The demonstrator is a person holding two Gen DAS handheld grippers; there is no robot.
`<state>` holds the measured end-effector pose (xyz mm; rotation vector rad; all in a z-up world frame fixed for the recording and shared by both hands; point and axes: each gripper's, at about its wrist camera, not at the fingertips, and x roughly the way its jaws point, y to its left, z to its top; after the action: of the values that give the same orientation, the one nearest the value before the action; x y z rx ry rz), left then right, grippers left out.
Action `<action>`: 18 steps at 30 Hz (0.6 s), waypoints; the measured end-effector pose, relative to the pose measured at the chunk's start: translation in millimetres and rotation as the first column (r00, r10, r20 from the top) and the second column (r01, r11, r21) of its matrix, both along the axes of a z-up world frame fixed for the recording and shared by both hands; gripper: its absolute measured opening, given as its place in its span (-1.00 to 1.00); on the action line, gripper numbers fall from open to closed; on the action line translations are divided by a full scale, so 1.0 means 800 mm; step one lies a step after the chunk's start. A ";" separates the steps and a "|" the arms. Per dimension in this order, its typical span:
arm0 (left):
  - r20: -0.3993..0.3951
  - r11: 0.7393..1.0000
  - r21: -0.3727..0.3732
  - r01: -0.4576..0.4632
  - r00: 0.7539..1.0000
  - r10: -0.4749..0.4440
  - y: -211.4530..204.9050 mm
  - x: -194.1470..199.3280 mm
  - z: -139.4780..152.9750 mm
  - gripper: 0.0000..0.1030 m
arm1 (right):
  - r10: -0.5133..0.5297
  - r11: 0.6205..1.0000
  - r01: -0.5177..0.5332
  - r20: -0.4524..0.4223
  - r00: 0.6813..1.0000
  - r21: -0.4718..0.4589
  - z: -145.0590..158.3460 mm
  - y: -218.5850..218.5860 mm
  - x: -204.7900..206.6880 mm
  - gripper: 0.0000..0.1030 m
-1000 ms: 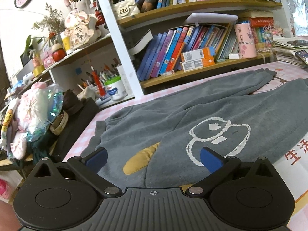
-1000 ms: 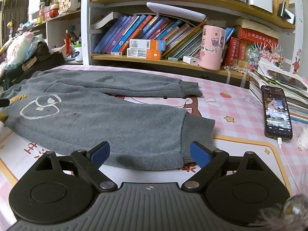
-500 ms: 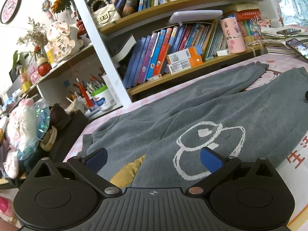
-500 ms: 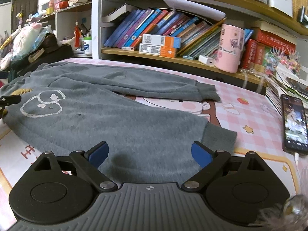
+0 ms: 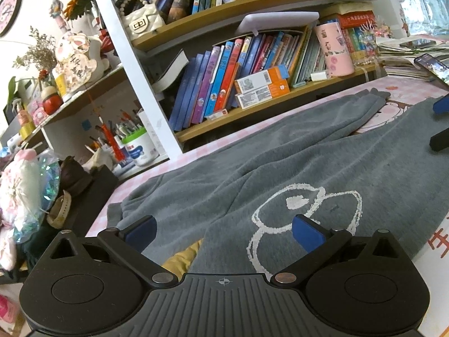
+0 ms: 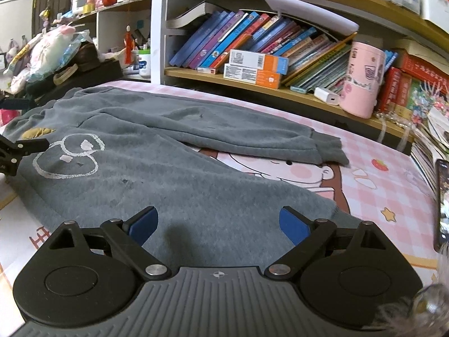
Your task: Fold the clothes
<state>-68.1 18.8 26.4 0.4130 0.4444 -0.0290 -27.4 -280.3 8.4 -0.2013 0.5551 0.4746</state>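
Note:
Grey fleece trousers (image 5: pixel 280 168) with a white line drawing lie spread flat on the pink checked table mat (image 6: pixel 378 185); they also show in the right wrist view (image 6: pixel 182 179). A yellow patch (image 5: pixel 182 255) shows near the waist. My left gripper (image 5: pixel 223 231) is open and empty, just above the waist end beside the drawing. My right gripper (image 6: pixel 219 224) is open and empty, over the near leg close to its cuff (image 6: pixel 334 210). The far leg (image 6: pixel 224 129) lies stretched toward the shelf. Each gripper shows at the edge of the other's view.
A bookshelf (image 5: pixel 252 64) with books and a pink tumbler (image 6: pixel 362 78) runs along the table's far side. A phone (image 6: pixel 443 205) and stacked magazines lie at the right. Bags, a plush toy (image 5: pixel 16 191) and a black box crowd the left end.
Both grippers have moved forward over the trousers. The left one shifted left toward the waist; the right one moved from the table's front edge onto the near leg. Both stay open.

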 end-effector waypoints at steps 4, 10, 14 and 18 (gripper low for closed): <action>-0.010 1.000 -0.027 0.012 1.000 -0.012 0.006 0.014 0.005 1.00 | 0.033 0.999 -0.032 0.008 0.999 -0.022 0.002 0.008 0.012 0.82; -0.021 0.999 -0.034 0.022 1.000 -0.023 0.024 0.046 0.015 1.00 | 0.068 0.997 -0.067 0.019 0.998 -0.044 0.015 0.005 0.047 0.82; -0.037 0.999 0.039 0.022 0.999 -0.021 0.037 0.074 0.020 1.00 | 0.100 0.995 -0.099 0.030 0.995 -0.012 0.030 -0.013 0.081 0.82; -0.030 0.994 0.061 0.086 0.996 -0.084 0.049 0.096 0.029 1.00 | 0.111 0.994 -0.110 0.039 0.993 -0.019 0.041 -0.026 0.115 0.83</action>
<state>8.7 58.1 49.2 0.4931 0.4552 -0.1038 64.7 -301.0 41.6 -0.2581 0.5101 0.5721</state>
